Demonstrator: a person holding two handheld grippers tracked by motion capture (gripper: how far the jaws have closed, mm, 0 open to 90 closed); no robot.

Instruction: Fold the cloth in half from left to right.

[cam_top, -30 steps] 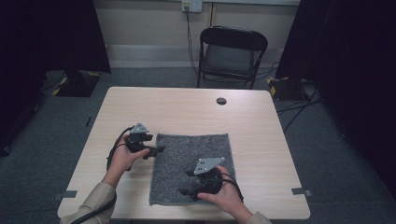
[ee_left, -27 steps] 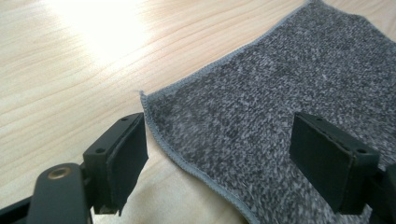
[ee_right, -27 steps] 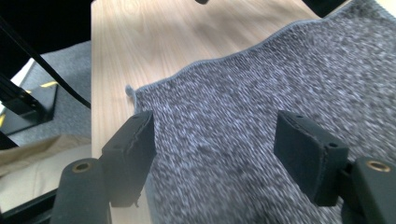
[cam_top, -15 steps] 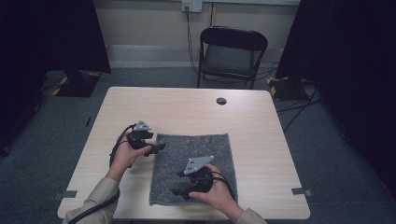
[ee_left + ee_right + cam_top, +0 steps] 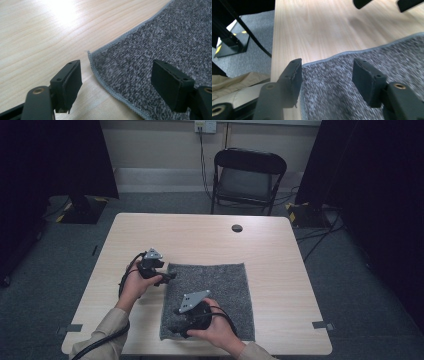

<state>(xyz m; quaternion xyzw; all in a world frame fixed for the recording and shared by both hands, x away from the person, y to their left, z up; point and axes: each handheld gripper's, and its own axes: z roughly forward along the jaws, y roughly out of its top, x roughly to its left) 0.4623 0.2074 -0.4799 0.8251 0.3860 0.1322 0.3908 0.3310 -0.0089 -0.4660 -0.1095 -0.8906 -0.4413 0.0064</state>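
A grey cloth [image 5: 220,285] lies flat on the wooden table [image 5: 285,265]. My left gripper [image 5: 170,277] is at the cloth's far-left corner. In the left gripper view this gripper [image 5: 117,68] is open, its jaws have just been closing a little, and the corner of the cloth [image 5: 162,37] lies under the gap, unpressed. My right gripper [image 5: 175,330] hovers at the cloth's near-left corner. In the right gripper view it [image 5: 328,66] is open, its jaws have just been closing, and the cloth's hemmed edge [image 5: 387,55] lies between them without being pinched.
A small black round cap [image 5: 237,228] sits in the tabletop near its far edge. A black folding chair [image 5: 247,175] stands behind the table. The table's left edge and a sleeve [image 5: 234,82] lie close to the right gripper. Dark curtains flank the room.
The right gripper has slid left across the cloth toward its near-left corner, and its jaws have narrowed. The left gripper has stayed at the far-left corner.
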